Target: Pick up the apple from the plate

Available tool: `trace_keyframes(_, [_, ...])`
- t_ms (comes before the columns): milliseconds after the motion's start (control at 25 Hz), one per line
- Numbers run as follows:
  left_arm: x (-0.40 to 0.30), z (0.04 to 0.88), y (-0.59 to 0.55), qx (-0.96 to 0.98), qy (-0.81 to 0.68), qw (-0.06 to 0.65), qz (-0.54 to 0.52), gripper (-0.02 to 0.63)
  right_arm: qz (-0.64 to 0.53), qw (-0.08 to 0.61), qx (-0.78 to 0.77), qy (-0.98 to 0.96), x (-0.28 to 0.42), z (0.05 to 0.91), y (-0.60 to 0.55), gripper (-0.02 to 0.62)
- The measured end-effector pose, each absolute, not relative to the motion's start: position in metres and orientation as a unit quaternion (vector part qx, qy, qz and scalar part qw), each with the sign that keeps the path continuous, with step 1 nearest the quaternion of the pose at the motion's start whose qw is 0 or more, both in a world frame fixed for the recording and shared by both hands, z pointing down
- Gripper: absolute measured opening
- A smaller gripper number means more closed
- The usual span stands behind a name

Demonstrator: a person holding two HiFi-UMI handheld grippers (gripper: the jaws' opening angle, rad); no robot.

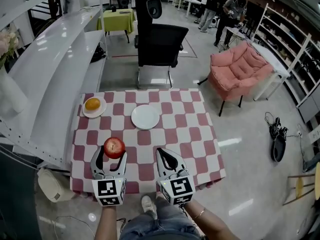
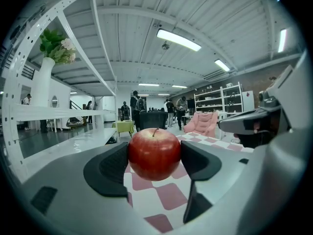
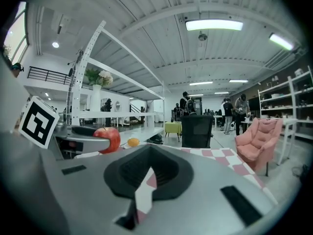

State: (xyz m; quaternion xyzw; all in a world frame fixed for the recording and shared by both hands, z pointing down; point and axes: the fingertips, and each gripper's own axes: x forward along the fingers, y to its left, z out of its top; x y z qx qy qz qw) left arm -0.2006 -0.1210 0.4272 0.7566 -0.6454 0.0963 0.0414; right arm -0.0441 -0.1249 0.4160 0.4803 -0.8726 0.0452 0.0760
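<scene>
We count one apple [image 1: 114, 147], one orange [image 1: 93, 103], two white plates and two grippers. The left gripper [image 1: 112, 154] clasps the apple between its jaw pads, above the near left part of the checked table [image 1: 190, 134]. The right gripper [image 1: 162, 154] sits just beside it, jaws pressed together on nothing. The bare plate [image 1: 145, 117] lies well apart, toward the far edge; the other plate [image 1: 97, 114], at the far left corner, carries the orange. We see open cloth between.
</scene>
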Motion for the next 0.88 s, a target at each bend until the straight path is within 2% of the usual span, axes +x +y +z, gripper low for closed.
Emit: trace_keyframes(880, [-0.196,0.423,-0.103,0.764,-0.638,0.041,0.089,0.334,0.046,0.071,0.481,-0.872,-0.045,0.410,-0.112,0.008])
